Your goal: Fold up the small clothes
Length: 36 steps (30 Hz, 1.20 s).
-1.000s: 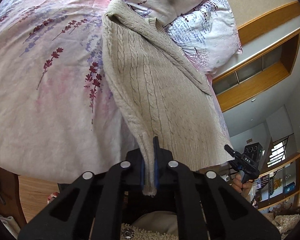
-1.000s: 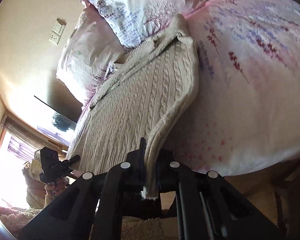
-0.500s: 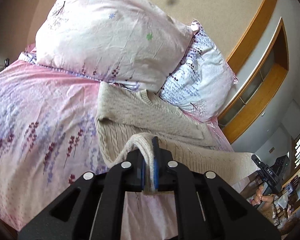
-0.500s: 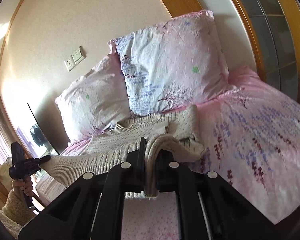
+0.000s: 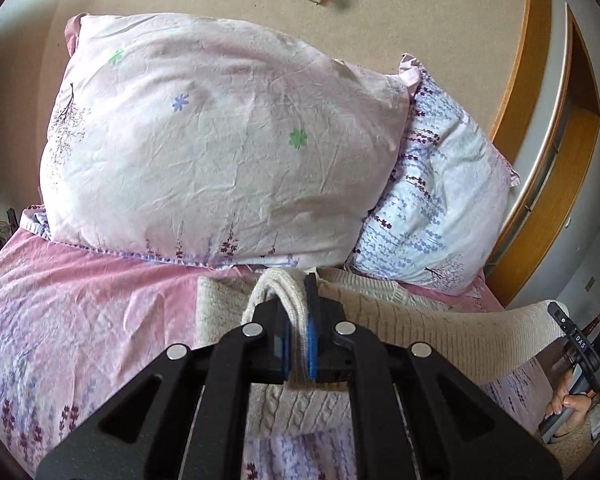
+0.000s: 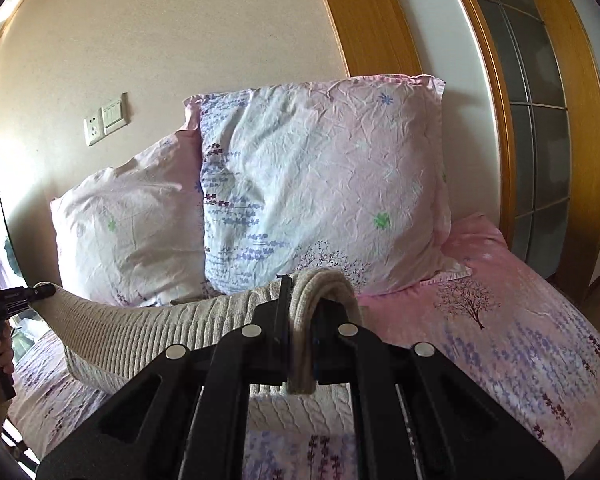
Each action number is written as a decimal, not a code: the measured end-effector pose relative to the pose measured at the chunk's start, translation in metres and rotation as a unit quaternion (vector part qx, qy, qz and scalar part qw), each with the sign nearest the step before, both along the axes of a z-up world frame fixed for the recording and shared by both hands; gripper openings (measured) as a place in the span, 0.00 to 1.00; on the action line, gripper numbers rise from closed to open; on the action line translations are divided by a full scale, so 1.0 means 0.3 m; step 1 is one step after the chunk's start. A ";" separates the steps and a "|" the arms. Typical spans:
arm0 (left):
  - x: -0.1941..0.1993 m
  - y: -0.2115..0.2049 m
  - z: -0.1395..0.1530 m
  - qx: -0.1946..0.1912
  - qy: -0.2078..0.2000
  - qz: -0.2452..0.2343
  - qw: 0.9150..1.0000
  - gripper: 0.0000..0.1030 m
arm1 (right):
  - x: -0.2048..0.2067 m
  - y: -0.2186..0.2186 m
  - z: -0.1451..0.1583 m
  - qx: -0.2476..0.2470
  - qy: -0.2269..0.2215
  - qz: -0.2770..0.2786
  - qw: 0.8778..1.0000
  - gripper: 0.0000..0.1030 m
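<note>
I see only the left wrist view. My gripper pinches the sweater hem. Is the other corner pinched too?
Observer: Yes. In the right wrist view the right gripper is shut on the cream sweater, its hem folded between the pads.
Operator: Is the hem stretched between both grippers?
Observer: It spans in the air from the left gripper to the right one, sagging slightly.
Operator: What lies right of the second pillow?
Observer: A wooden-framed glass door, beside the pink bedspread.
</note>
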<state>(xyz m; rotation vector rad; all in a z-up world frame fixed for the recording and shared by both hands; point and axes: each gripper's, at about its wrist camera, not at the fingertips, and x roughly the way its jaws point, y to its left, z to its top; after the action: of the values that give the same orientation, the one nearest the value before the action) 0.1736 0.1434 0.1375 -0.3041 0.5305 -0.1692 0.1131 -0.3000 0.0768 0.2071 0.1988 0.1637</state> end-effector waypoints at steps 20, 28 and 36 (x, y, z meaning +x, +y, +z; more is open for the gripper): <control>0.469 0.021 -0.400 -0.060 0.168 0.029 0.984 0.09 | 0.620 -0.049 -0.283 0.120 0.245 -0.043 0.961 0.20; 0.471 0.036 -0.349 -0.095 0.142 0.028 0.985 0.59 | 0.595 -0.073 -0.218 0.153 0.203 -0.025 0.967 0.52; 0.294 0.098 -0.309 -0.067 0.126 0.002 0.990 0.54 | 0.410 -0.165 -0.249 0.117 0.219 -0.024 0.968 0.48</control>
<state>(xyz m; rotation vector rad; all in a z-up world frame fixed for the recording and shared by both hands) 0.2618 0.1729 0.0447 -0.4609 0.7697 -0.1636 0.2361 -0.3495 0.0020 0.4842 0.6145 0.0906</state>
